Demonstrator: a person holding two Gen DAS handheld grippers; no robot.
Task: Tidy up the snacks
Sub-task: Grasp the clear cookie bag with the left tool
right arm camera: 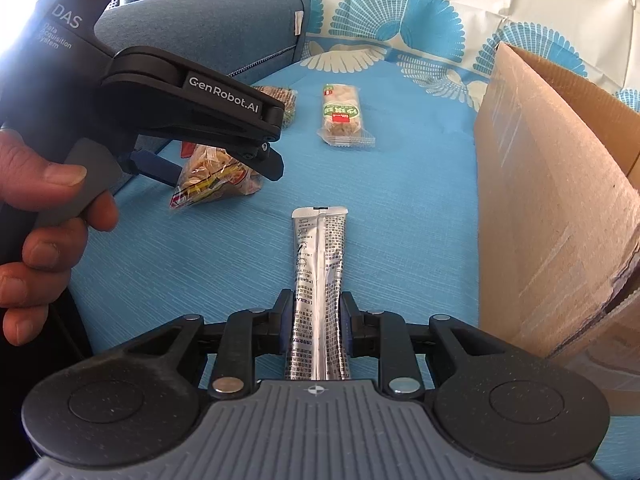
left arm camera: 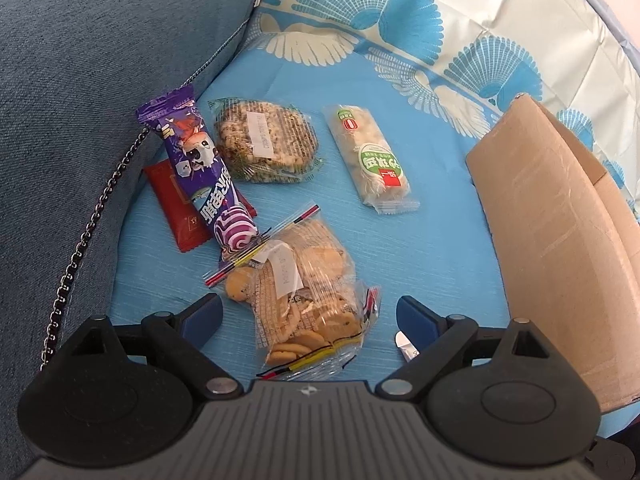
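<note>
My left gripper is open, its blue-padded fingers straddling a clear bag of small cookies that lies on the blue cloth. Beyond it lie a purple candy wrapper over a red packet, a round grain cake and a pale bar with a green label. In the right wrist view my right gripper is shut on a long silver sachet that points away from me. The left gripper shows there too, above the cookie bag, held by a hand.
An open cardboard box stands at the right, also seen as the box in the right wrist view. A blue cushion with a metal chain borders the left. The patterned cloth rises at the back.
</note>
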